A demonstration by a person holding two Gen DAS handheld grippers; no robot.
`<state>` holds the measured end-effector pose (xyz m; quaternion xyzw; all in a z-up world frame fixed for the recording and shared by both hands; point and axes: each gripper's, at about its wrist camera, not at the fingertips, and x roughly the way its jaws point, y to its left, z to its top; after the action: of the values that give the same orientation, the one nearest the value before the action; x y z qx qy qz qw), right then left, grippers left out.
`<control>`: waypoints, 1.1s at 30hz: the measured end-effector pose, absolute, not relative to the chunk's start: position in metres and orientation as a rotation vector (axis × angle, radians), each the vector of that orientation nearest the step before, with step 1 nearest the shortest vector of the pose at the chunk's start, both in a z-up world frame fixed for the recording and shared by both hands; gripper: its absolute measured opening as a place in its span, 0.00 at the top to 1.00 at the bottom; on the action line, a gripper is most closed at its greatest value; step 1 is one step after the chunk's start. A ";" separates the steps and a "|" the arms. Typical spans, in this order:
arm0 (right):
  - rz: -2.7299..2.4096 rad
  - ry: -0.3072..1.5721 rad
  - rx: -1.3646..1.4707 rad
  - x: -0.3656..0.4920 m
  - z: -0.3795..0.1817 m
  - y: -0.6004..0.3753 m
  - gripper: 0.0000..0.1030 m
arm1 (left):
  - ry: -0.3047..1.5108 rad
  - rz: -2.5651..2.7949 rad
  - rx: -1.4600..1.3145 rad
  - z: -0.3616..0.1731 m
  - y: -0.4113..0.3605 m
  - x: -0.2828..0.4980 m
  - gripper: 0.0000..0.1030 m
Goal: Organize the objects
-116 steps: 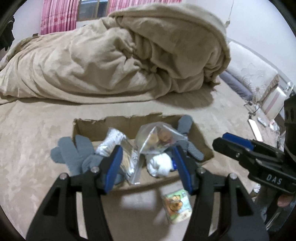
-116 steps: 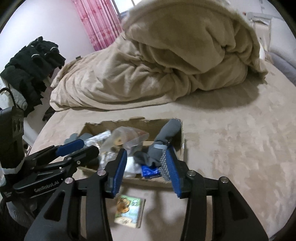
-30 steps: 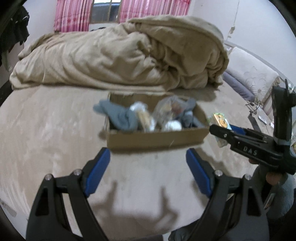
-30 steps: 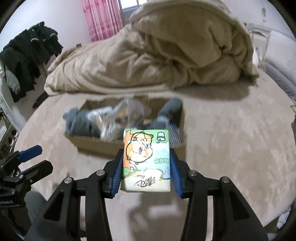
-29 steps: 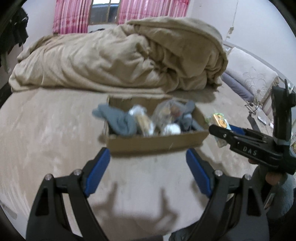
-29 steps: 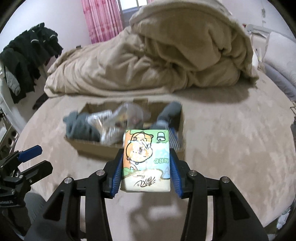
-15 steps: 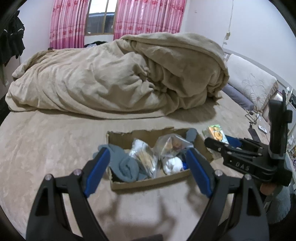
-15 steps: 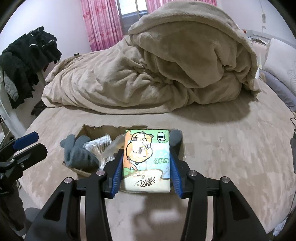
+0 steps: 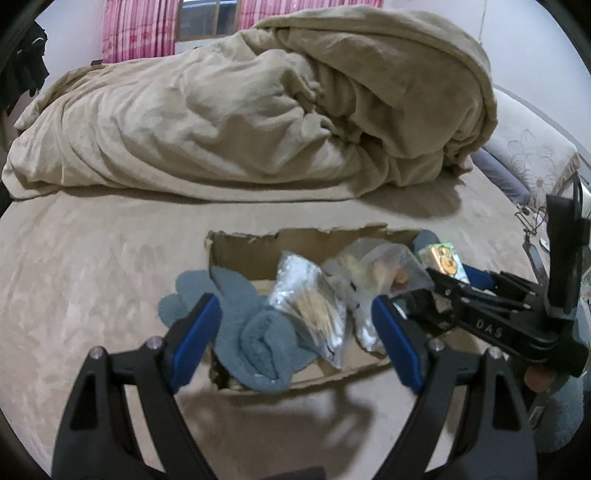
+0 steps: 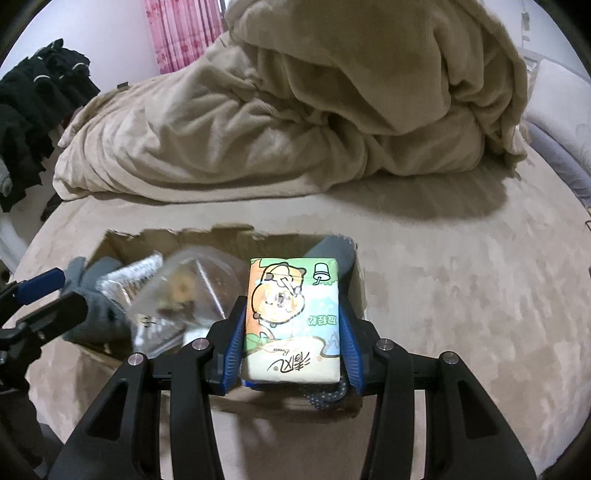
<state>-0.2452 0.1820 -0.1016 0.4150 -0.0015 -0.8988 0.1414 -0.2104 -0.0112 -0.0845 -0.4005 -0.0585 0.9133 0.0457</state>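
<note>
The right gripper (image 10: 291, 345) was clamped on a tissue pack (image 10: 293, 321), its blue pads pressed against both long sides, the pack printed with a cartoon animal and held over the right end of the cardboard box (image 10: 360, 291). Just beyond its tips a grey sock (image 10: 330, 253) leaned against the box's far right corner, and to its left lay a clear plastic bag (image 10: 188, 291) with something round and brown inside. A dark speckled strip showed under the pack in this view only; what it was I could not tell. The left gripper (image 9: 297, 332) stood wide open with nothing between its pads, hovering over the near left part of the same box (image 9: 236, 253). Between its fingers lay grey gloves (image 9: 255, 332), rolled at the near end and hanging over the box's left edge, and a silvery packet (image 9: 314, 295) holding pale sticks. This view alone showed the pack (image 9: 443, 260) from the side, gripped at the tip of the other tool to the right, above the box's right end, and the clear bag (image 9: 388, 266) lying just left of it. The right camera alone showed dark clothes (image 10: 33, 110) hanging at the far left. Beyond both tools a heaped beige duvet (image 9: 258, 110) covered the far half of the bed (image 9: 92, 258), with pink curtains (image 9: 136, 29) behind it.
</note>
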 end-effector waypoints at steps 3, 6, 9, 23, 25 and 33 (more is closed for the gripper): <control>-2.586 0.002 1.203 -0.244 -0.109 0.181 0.53 | -0.176 2.782 -1.235 -0.089 -0.009 -0.211 0.17; -2.590 0.013 1.202 -0.242 -0.112 0.179 0.53 | -0.181 2.781 -1.236 -0.089 -0.008 -0.208 0.17; -2.590 -0.003 1.209 -0.239 -0.111 0.180 0.53 | -0.189 2.782 -1.227 -0.084 -0.008 -0.202 0.17; -2.626 -0.005 1.127 -0.203 -0.078 0.182 0.31 | -0.209 2.811 -1.162 -0.052 -0.010 -0.162 0.17; -2.626 -0.005 1.116 -0.196 -0.073 0.182 0.30 | -0.208 2.817 -1.153 -0.047 -0.010 -0.154 0.17; -2.626 -0.014 1.054 -0.161 -0.048 0.183 0.30 | -0.226 2.832 -1.125 -0.033 -0.010 -0.122 0.17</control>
<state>-0.1612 0.1833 -0.0478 0.3680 -0.0050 -0.9168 0.1552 -0.1220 -0.0097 -0.0335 -0.3677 -0.0740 0.9260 0.0429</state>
